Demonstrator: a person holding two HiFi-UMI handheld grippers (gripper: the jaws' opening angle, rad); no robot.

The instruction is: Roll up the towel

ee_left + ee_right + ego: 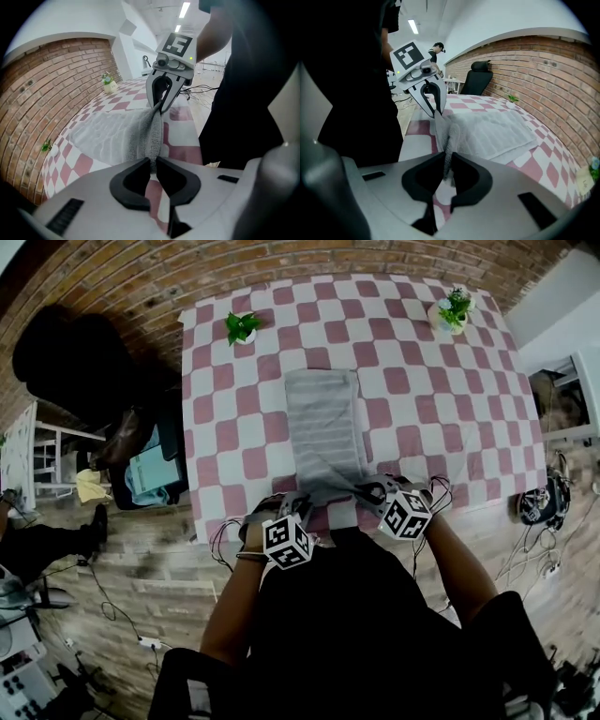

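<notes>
Checkered surface: towel pinched at its 6 o'clock edge by left gripper and right gripper; thin bites may slip, skewing the roll.

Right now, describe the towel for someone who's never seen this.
Find the pink checked tablecloth. Along its middle lies a long grey ribbed towel, near edge pinched by the left gripper and right gripper. Unlike the two potted plants beyond, it is grey cloth.

The right gripper is clamped on the grey towel at its raised near edge. Further along that edge the left gripper pinches it too. Under the towel lies a checked tablecloth.
</notes>
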